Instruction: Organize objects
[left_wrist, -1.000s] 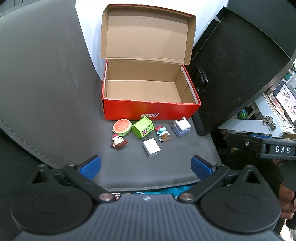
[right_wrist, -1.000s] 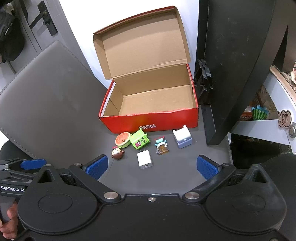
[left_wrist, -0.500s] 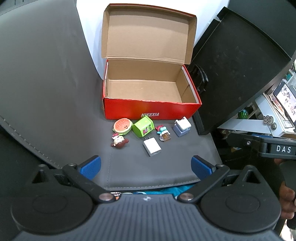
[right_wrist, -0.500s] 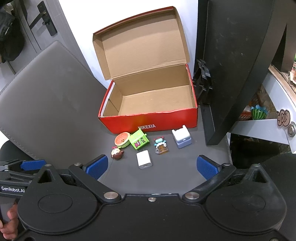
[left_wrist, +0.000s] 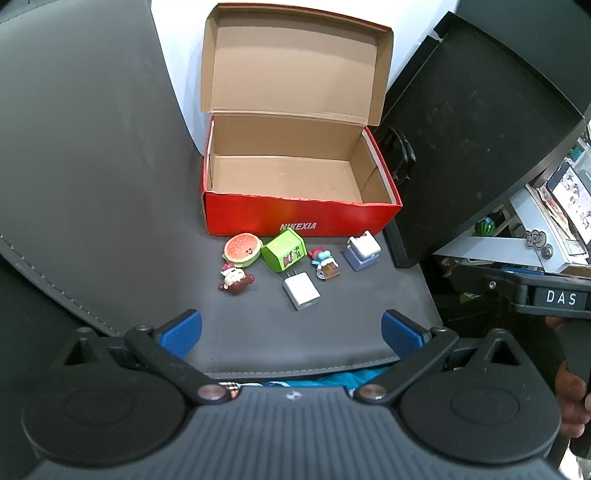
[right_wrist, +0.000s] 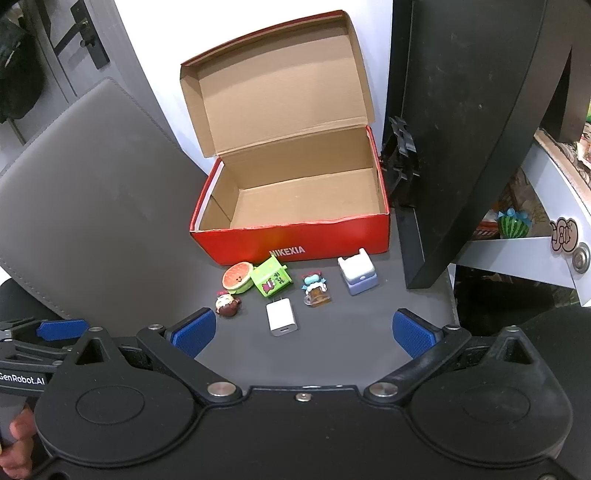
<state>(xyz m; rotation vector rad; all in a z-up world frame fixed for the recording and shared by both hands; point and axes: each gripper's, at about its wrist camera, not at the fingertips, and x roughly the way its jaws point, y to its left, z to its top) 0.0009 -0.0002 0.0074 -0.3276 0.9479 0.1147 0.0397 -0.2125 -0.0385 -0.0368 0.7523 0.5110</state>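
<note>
So the small objects lie in a loose row on the gray mat (left_wrist: 110, 184), just in front of the empty red box (left_wrist: 301, 218): white charger (left_wrist: 301, 291), green cube (left_wrist: 283, 251), watermelon toy (left_wrist: 242, 249). We judge nothing is packed yet; next we must choose one piece and descend on it. Our left gripper (left_wrist: 291, 330) and right gripper (right_wrist: 304, 330) stand wide apart, holding nothing, touching nothing.
</note>
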